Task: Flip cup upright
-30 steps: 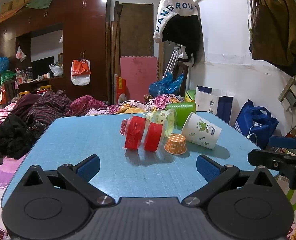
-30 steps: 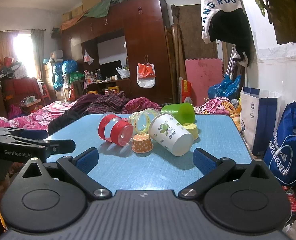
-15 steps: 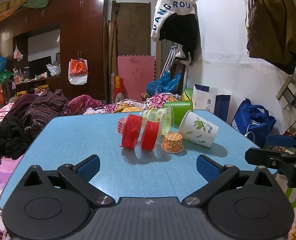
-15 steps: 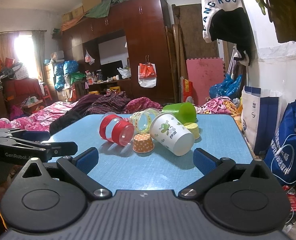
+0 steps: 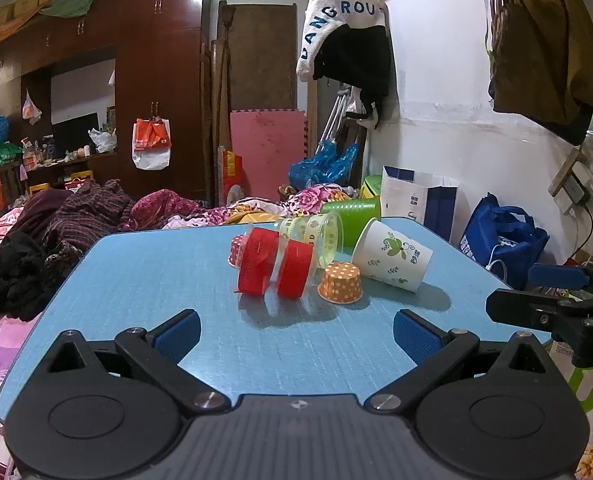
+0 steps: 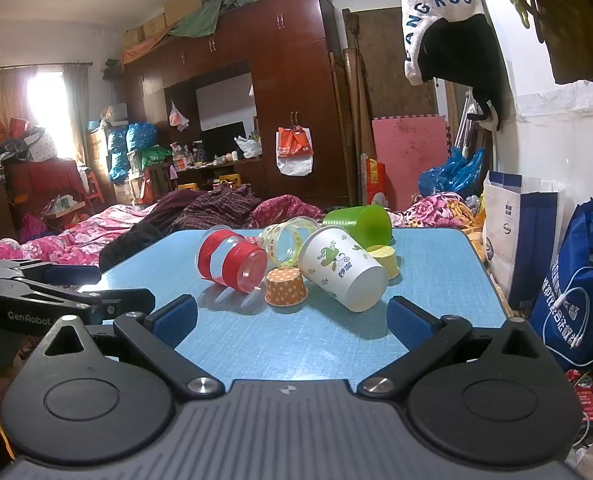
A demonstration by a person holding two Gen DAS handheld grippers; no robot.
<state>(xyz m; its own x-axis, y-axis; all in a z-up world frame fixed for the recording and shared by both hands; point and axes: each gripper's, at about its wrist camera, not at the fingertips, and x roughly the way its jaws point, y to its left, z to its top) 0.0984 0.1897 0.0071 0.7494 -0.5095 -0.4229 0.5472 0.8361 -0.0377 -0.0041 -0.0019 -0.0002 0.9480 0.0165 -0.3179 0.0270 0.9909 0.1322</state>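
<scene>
Where cups (image 6: 342, 274) cluster — table (image 6: 436, 276) edge near.

We look over our wide-spread right gripper (image 6: 292, 322) at a cluster of tipped cups.
On the blue tabletop (image 6: 436, 264) lie a clear red-banded plastic cup (image 6: 230, 261), a white leaf-printed paper cup (image 6: 342, 268), a clear yellow-banded cup (image 6: 286, 238) and a green plastic cup (image 6: 362, 222); a small orange dotted paper cup (image 6: 286, 291) stands upside down between them. Our left gripper (image 6: 68, 294) shows at left.
</scene>
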